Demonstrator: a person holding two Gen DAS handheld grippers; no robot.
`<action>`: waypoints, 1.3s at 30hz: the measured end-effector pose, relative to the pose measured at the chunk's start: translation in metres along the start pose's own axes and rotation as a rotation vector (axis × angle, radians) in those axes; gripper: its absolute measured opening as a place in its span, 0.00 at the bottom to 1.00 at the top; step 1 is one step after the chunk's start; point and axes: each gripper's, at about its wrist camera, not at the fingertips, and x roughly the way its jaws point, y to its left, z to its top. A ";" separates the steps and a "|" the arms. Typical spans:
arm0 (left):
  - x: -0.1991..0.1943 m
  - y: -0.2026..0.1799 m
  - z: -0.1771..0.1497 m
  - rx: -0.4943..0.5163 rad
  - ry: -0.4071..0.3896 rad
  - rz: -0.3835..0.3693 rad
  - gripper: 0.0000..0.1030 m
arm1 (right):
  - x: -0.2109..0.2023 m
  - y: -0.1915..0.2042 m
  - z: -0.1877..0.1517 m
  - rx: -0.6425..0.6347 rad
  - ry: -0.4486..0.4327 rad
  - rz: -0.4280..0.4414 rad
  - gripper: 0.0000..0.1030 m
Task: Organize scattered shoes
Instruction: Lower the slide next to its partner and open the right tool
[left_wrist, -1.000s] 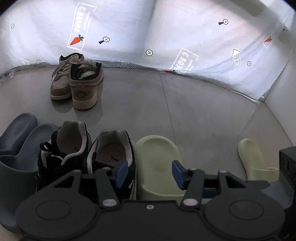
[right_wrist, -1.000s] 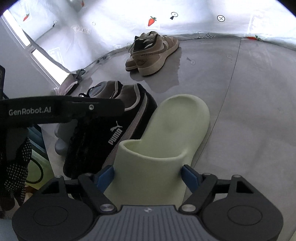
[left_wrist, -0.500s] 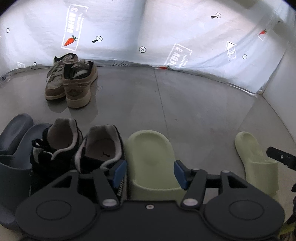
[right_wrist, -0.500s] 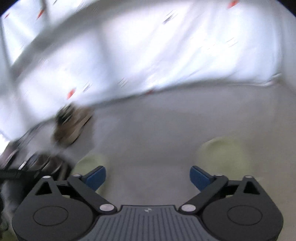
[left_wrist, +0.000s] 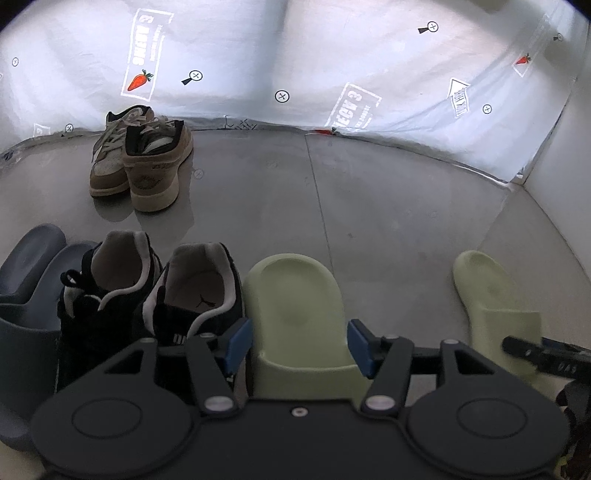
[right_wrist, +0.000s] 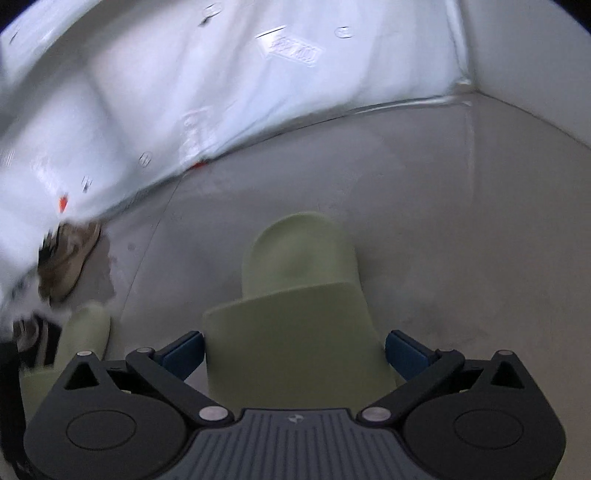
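Right tool spread wide, straddling the stray green slide at its strap, pads clear of it; likely lining up to carry it to its mate. Left tool half-open around the placed slide, not visibly pressing, perhaps steadying it in the row. Beside it, black sneakers, then grey slides. Farther off on the floor, tan sneakers paired by the wall.

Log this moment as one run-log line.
left gripper: straddling placed green slide, grip unclear | right gripper: open around stray green slide | black sneakers: lined up
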 end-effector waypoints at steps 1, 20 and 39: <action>-0.001 0.001 -0.001 -0.003 -0.001 0.002 0.57 | 0.003 0.008 -0.001 -0.034 0.015 0.018 0.99; -0.007 0.018 -0.009 -0.029 -0.007 0.030 0.57 | 0.058 0.111 0.027 -0.112 0.077 -0.004 1.00; -0.003 0.015 -0.015 -0.006 0.011 0.011 0.57 | 0.064 0.146 -0.024 -0.439 0.133 0.086 0.99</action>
